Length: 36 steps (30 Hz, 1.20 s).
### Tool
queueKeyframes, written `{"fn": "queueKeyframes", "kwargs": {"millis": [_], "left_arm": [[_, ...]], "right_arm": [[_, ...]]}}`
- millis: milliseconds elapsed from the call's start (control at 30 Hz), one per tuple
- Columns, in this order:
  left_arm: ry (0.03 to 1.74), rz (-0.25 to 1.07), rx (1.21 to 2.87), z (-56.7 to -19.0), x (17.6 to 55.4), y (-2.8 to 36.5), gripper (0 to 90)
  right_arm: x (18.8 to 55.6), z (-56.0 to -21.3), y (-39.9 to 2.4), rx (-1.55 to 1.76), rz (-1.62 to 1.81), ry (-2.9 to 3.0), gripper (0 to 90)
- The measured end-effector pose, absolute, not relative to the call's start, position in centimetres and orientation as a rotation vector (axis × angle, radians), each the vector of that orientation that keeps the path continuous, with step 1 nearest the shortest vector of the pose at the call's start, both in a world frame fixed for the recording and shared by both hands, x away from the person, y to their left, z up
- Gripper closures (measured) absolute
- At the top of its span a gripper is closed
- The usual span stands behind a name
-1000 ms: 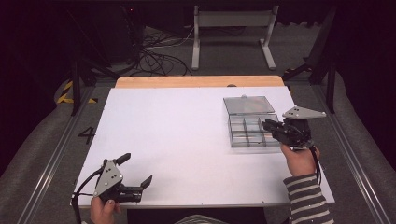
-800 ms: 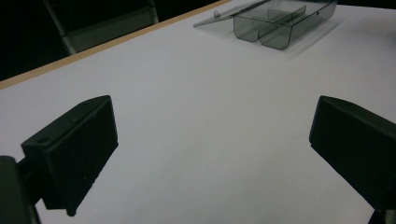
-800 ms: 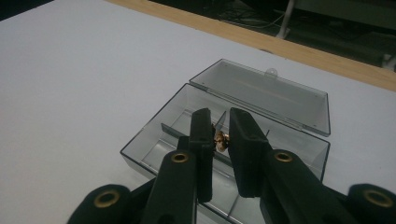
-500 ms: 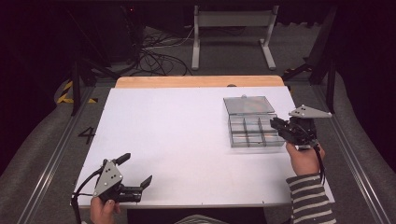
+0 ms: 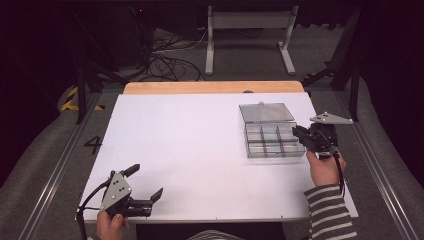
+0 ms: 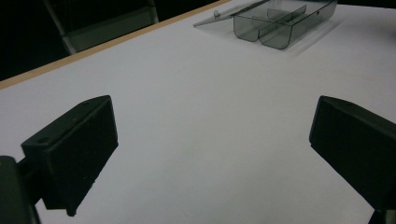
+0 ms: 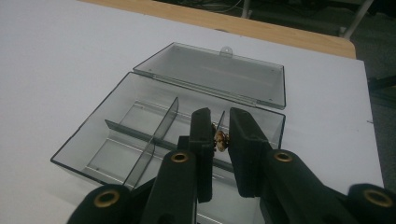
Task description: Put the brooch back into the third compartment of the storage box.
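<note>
Right gripper point(image 7: 219, 140) pinching a small brass-coloured part point(image 7: 220, 139) over the open compartment box point(image 7: 116, 135).
Left gripper point(image 5: 145, 186) spread wide, empty, near the table point(image 5: 190, 140) front edge; bare surface between.

White tabletop point(image 5: 190, 150) with a wooden strip point(image 5: 212, 87) along its far edge. Grey carpeted floor point(image 5: 45, 165); metal rails either side. Tangled cables point(image 5: 170, 52) and a grey metal stand point(image 5: 250, 35) behind. Surroundings dark.

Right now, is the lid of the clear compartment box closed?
No, in the right gripper view the lid lies flat, folded back behind the open compartment box, whose dividers are exposed.
</note>
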<state>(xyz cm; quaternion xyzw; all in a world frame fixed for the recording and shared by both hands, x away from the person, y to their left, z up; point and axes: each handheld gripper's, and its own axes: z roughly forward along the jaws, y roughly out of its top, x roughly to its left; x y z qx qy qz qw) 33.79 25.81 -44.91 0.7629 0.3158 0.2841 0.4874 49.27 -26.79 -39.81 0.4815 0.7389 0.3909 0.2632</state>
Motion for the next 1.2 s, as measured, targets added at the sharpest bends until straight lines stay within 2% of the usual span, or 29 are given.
{"fn": "queueKeyframes", "kwargs": {"millis": [1200], "left_arm": [[0.78,0.69,1.864,-45.0,34.0,25.7,1.5]], "right_arm": [[53.6,-44.1,-26.7,1.42,0.95,1.998,80.3]]}}
